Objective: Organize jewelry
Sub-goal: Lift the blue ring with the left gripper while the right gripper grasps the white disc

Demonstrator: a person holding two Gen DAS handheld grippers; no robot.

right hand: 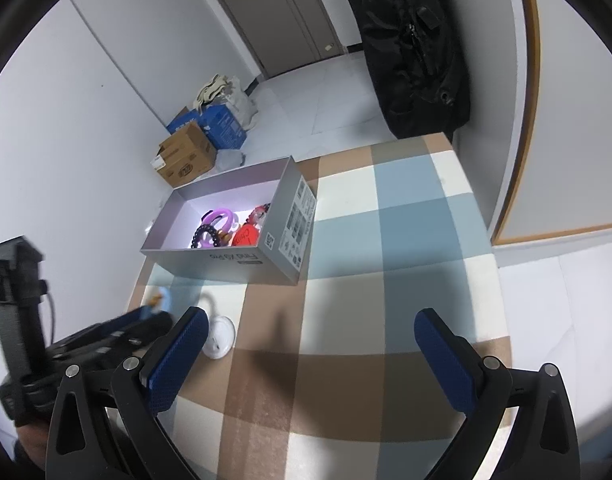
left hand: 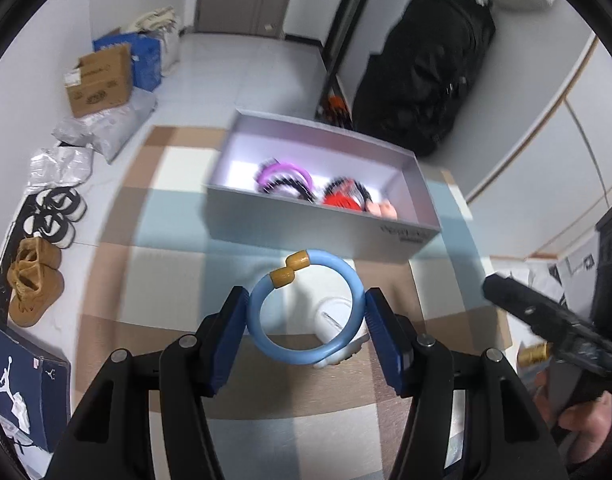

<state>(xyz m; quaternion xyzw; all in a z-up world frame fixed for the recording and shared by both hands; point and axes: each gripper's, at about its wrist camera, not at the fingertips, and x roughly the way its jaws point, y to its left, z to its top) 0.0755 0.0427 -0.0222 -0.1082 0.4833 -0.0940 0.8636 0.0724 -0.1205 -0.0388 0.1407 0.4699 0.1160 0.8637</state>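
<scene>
My left gripper point(left hand: 306, 316) is shut on a light blue bangle point(left hand: 356, 280) with two gold end caps, held above the checked cloth. Its blue pads point(left hand: 229, 320) press the ring from both sides. Beyond it stands a grey open box point(left hand: 322, 220) holding a purple bangle point(left hand: 281, 170), dark beaded bracelets and a red item point(left hand: 340, 200). In the right wrist view the same box point(right hand: 225, 258) lies left of centre, and my right gripper point(right hand: 310, 340) hangs open over the cloth with nothing between its fingers. A white round object point(right hand: 219, 336) lies by its left finger.
The checked cloth point(right hand: 346, 240) covers a low table. Shoes point(left hand: 33, 280), cardboard boxes point(left hand: 99, 80) and plastic bags sit on the floor at the left. A large black bag point(left hand: 426, 72) leans against the far wall. The other gripper's body point(left hand: 546, 320) is at the right edge.
</scene>
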